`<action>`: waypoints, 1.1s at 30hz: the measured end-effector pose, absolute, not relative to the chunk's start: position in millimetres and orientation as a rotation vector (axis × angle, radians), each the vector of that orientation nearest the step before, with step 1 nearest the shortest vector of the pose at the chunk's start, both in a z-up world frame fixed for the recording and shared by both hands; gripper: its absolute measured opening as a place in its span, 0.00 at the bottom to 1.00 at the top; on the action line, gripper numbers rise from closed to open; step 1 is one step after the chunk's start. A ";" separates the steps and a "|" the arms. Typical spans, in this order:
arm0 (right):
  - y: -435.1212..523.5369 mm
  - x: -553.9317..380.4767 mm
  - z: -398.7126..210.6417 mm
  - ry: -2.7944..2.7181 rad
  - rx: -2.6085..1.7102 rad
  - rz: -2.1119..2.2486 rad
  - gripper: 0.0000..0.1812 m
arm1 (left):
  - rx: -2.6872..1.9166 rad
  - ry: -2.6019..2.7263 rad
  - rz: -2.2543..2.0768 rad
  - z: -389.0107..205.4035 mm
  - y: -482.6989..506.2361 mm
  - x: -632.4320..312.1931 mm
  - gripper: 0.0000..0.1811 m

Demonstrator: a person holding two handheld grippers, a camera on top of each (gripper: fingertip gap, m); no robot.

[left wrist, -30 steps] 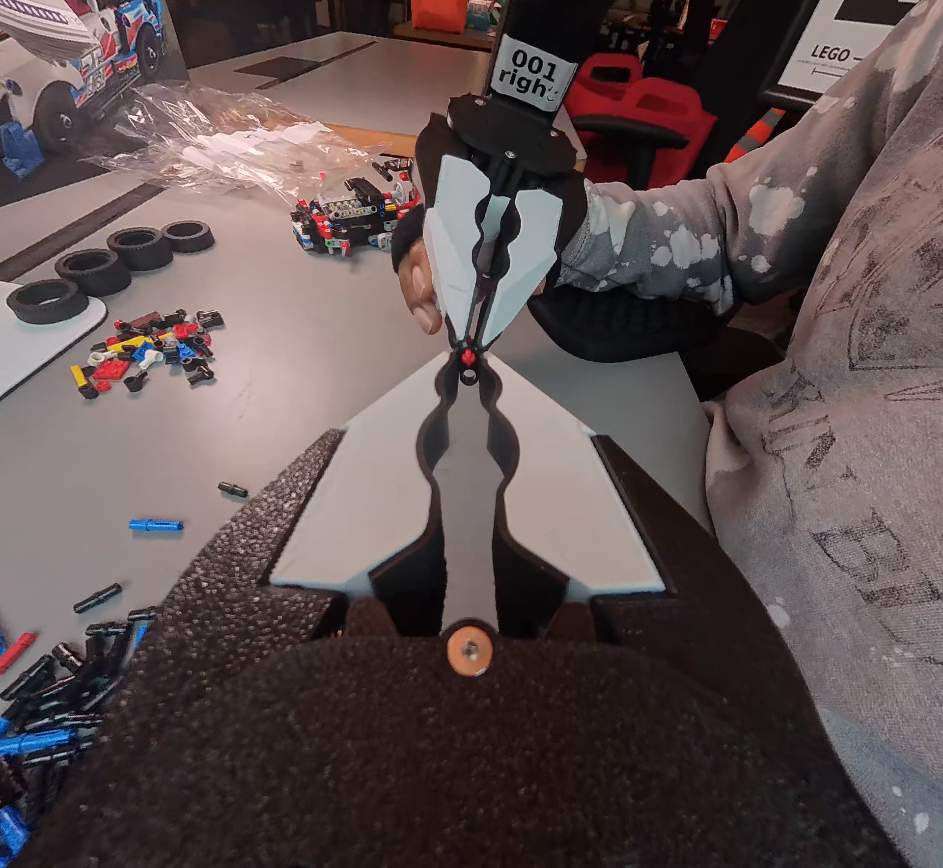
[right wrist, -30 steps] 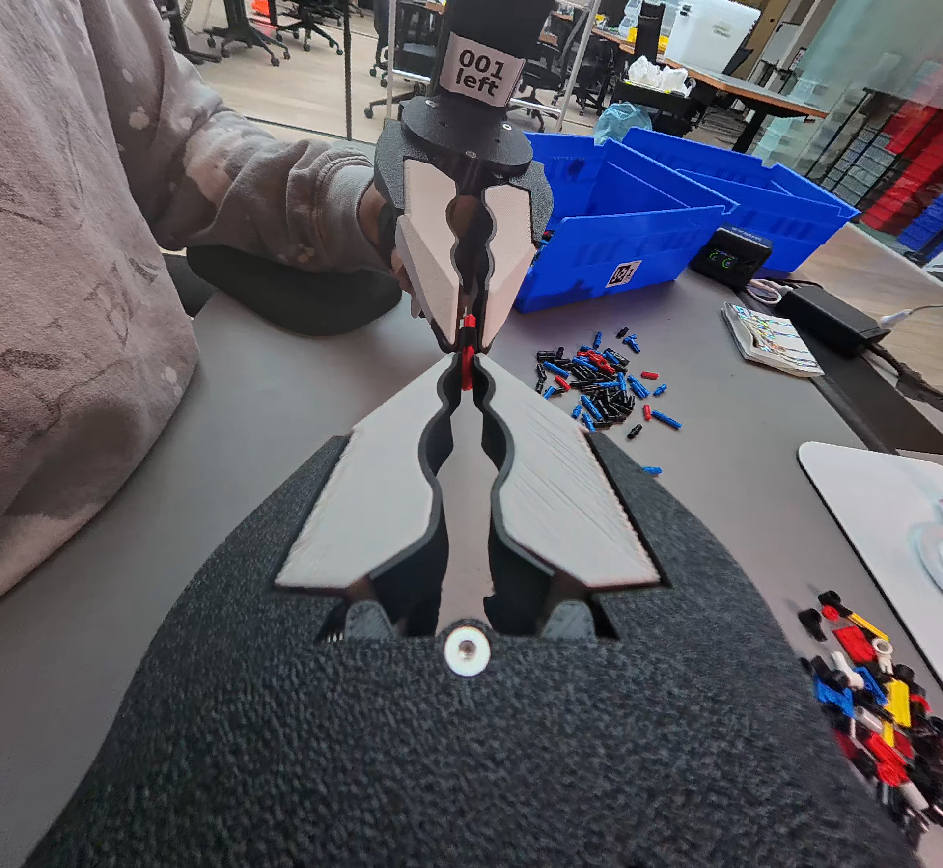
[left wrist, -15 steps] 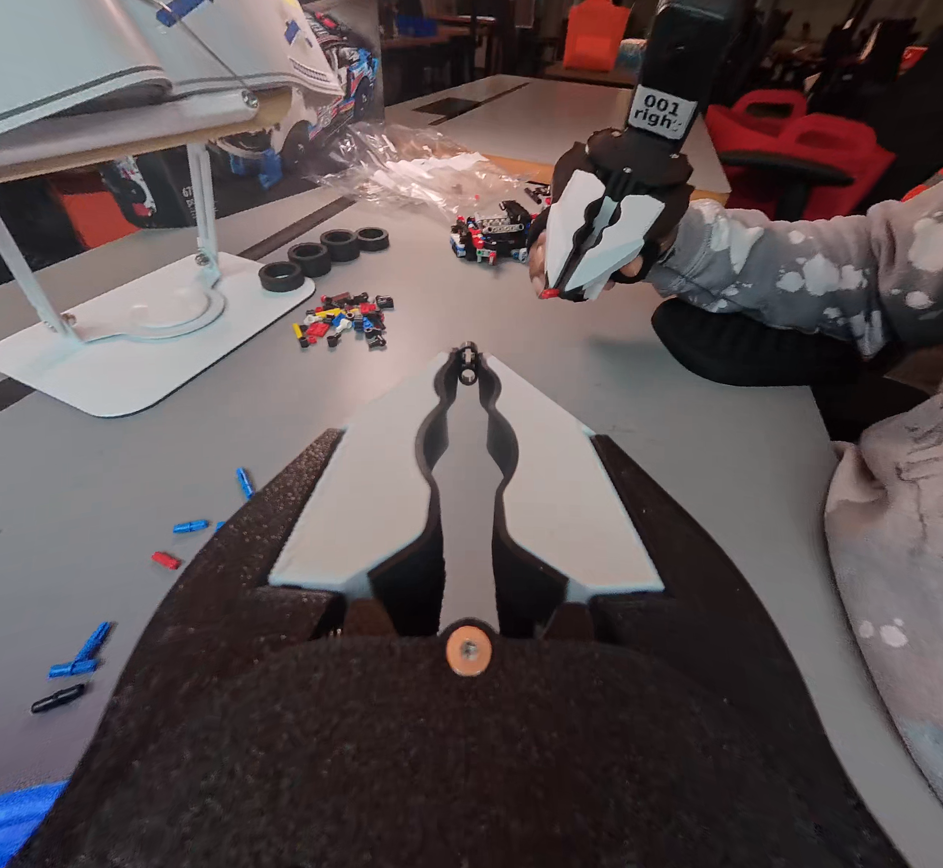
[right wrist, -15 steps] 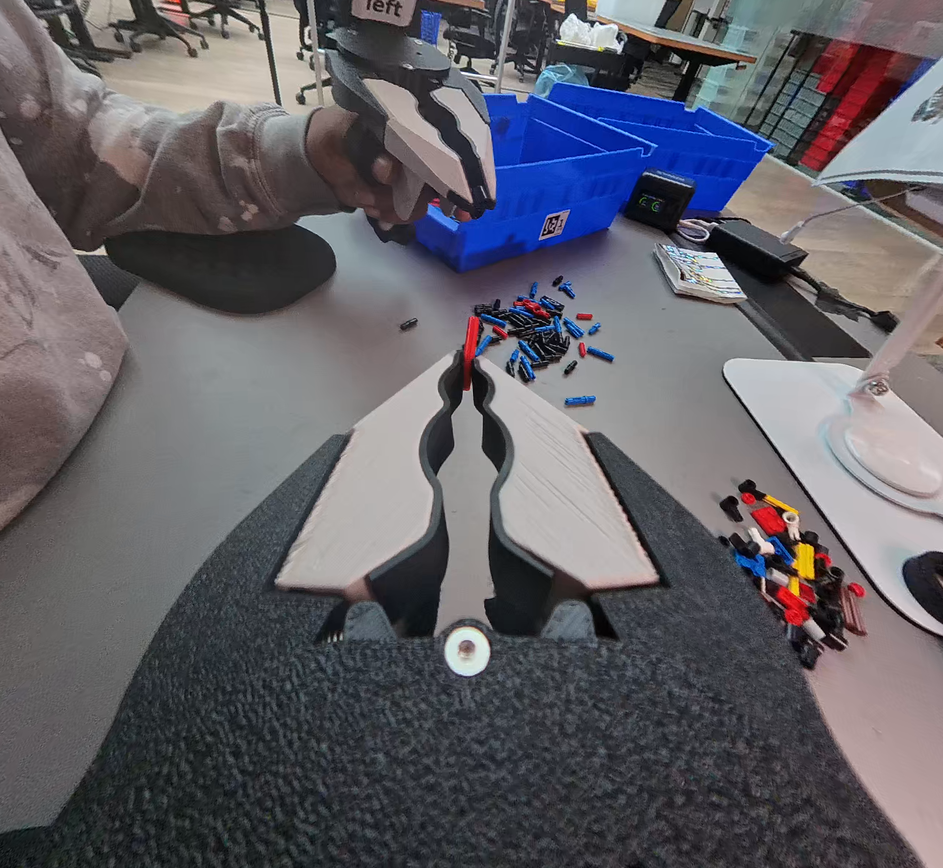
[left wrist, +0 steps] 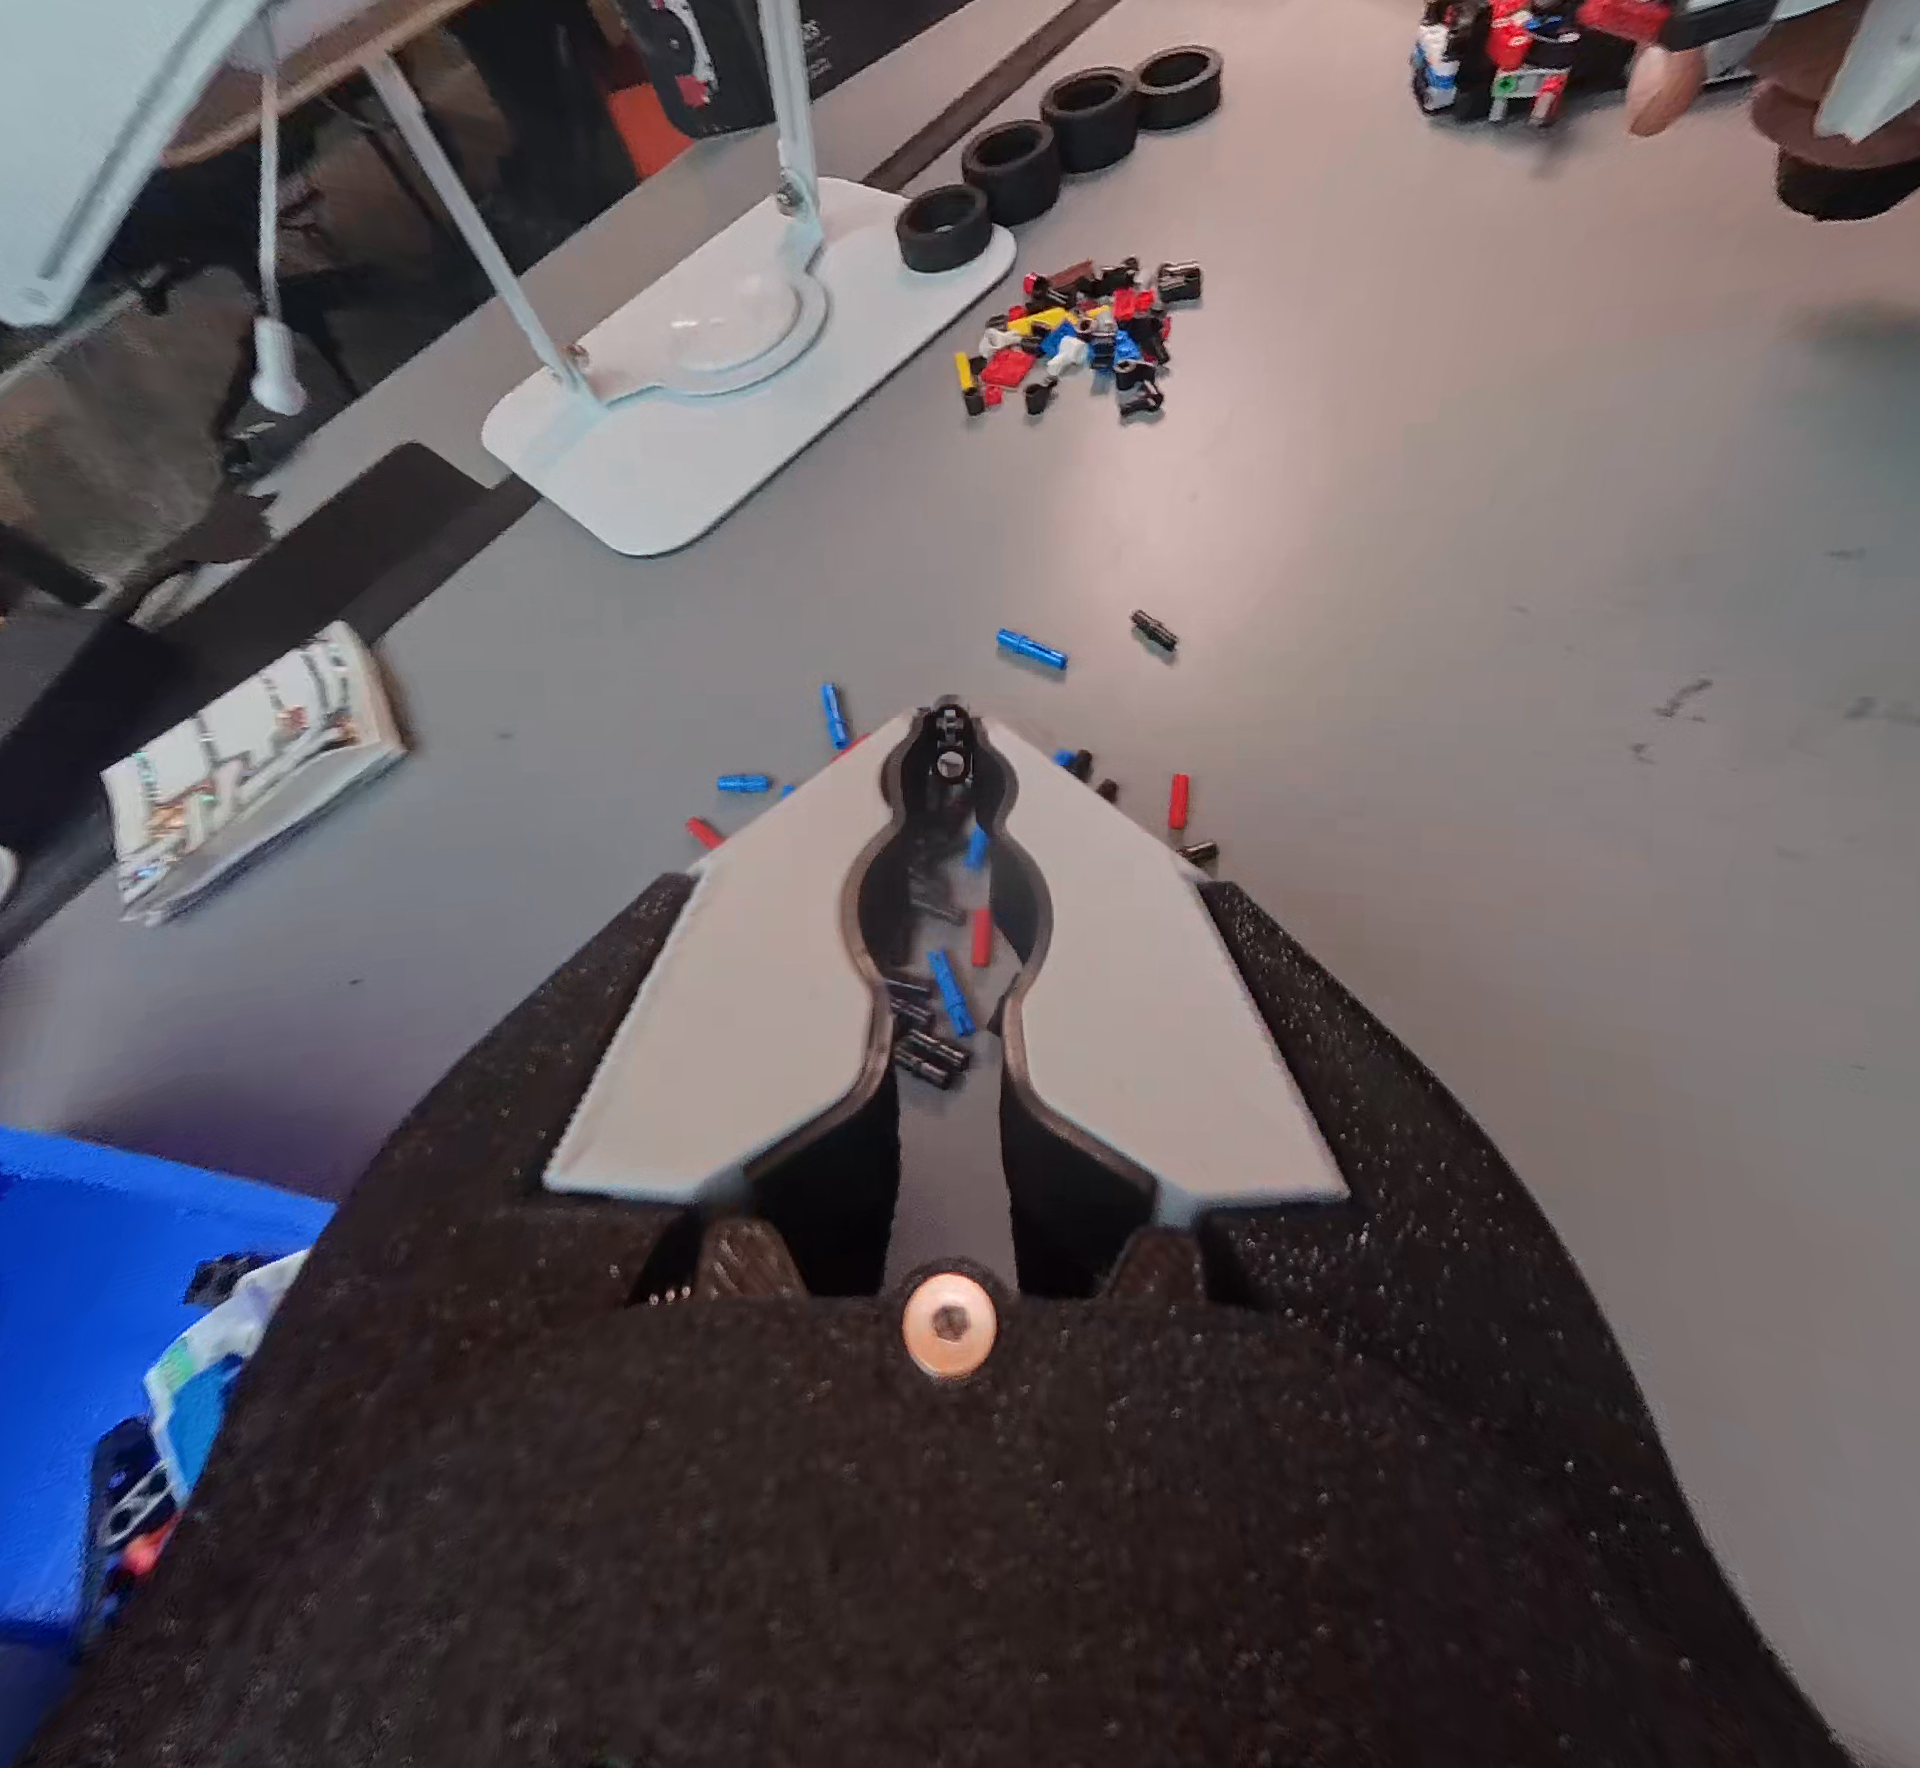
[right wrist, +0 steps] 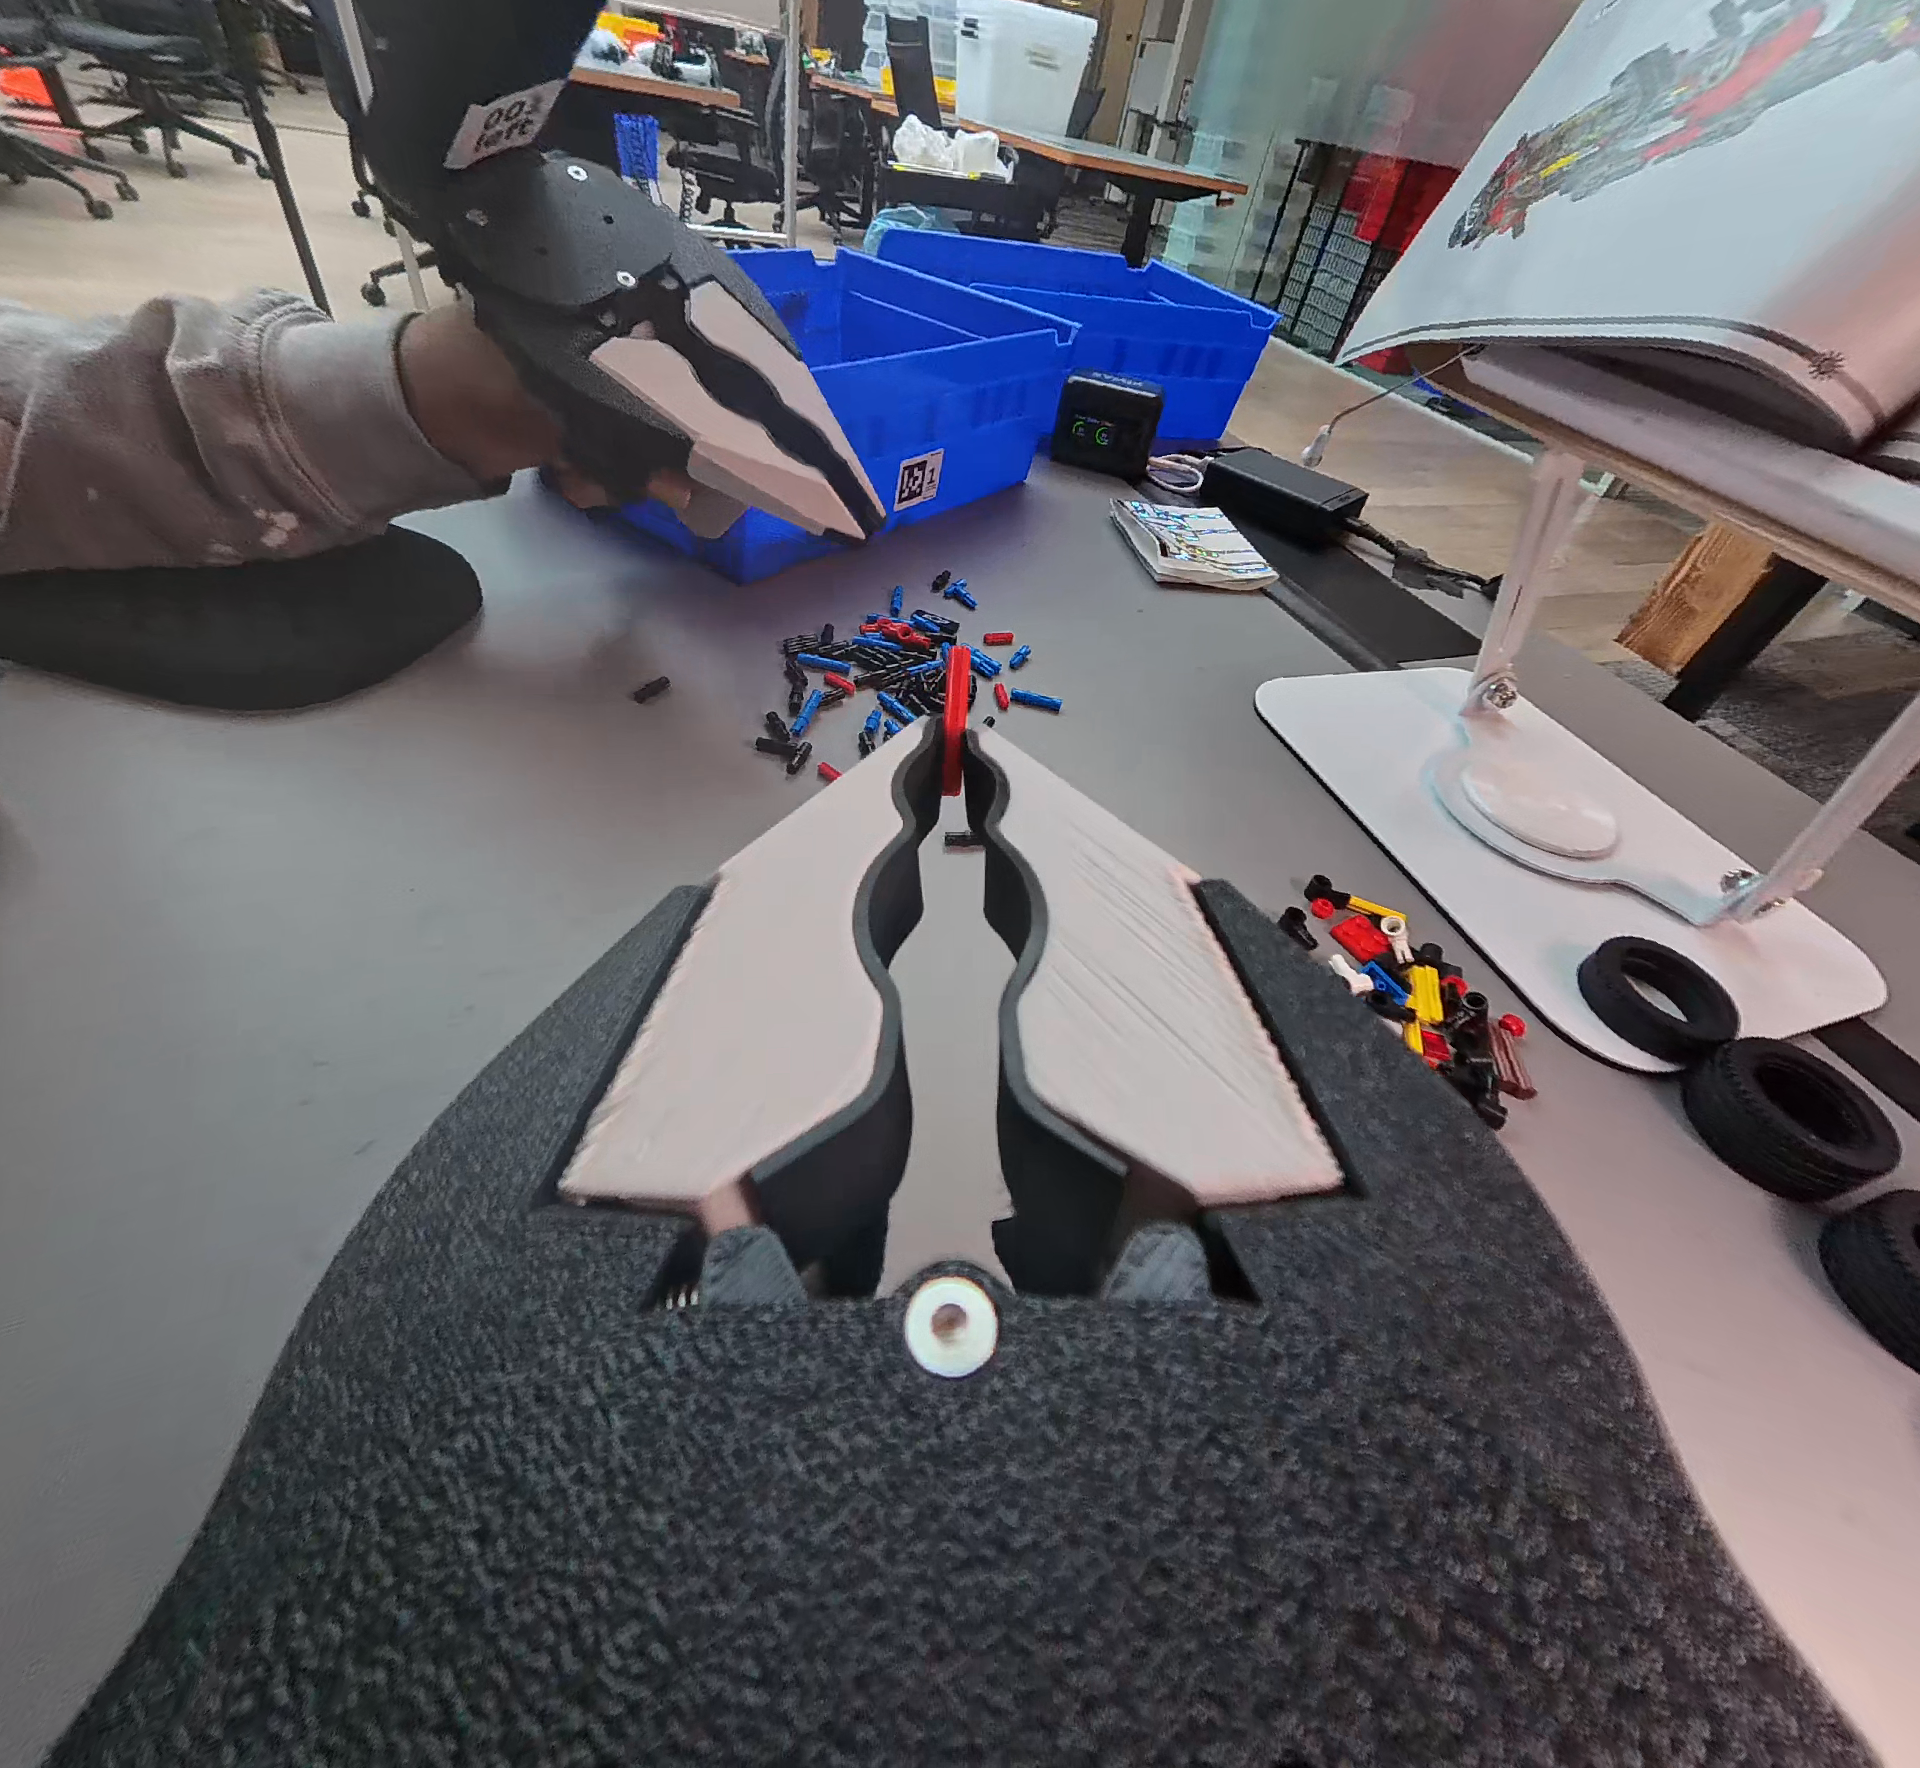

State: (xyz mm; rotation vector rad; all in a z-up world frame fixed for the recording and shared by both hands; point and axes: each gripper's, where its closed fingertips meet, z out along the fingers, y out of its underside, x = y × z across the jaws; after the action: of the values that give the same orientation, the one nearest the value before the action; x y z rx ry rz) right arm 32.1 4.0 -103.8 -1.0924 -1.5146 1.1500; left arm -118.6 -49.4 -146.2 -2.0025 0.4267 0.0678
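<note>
Left gripper [left wrist: 948,726], centre of the left wrist view: tips drawn together on a small black pin-like part [left wrist: 948,754], glossy, with a round end facing the camera. The fingers are pale flat plates edged in black, set in a grainy black foam body. Directly beneath them lies the scatter of pins [left wrist: 940,986], short black, blue and red plastic rods on the smooth grey table [left wrist: 1455,783].

Right gripper [right wrist: 951,747], centre of the right wrist view: tips pinched on a thin red beam [right wrist: 954,716], flat, standing upright above the tips. In the left wrist view, the same red piece juts from those tips at the upper right.

The pin pile sits just beyond the right gripper's tips; the left gripper angles down toward it from the upper left of that view.

Mixed small bricks [right wrist: 1423,991], red, yellow, blue and black, lie at right centre. Ribbed black rubber tyres [right wrist: 1787,1131] are along the right edge. A white stand base [right wrist: 1403,762] carries an open booklet above. Blue plastic bins [right wrist: 987,368] are at the upper centre.
</note>
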 end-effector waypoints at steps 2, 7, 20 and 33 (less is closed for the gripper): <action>4.4 32.5 -102.3 -1.511 -1.087 1.138 0.02 | -1.959 0.375 0.239 -125.5 -52.5 -140.1 0.03; 7.0 32.1 -98.6 -1.486 -1.090 1.148 0.02 | -1.920 0.023 0.592 -74.4 -91.3 -233.6 0.03; 18.9 34.1 -100.5 -1.484 -1.120 1.056 0.02 | -2.143 -0.120 0.500 -126.4 -107.7 -267.1 0.32; 83.9 199.0 -160.8 -1.554 -1.704 0.409 0.02 | -1.883 -0.114 0.474 -76.8 -111.2 -264.4 0.32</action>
State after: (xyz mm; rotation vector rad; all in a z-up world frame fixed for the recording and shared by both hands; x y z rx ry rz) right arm 199.0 83.9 -160.8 -1.7037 -1.5536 0.4090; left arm -264.4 -111.2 -76.8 -1.8828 -0.1141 0.4740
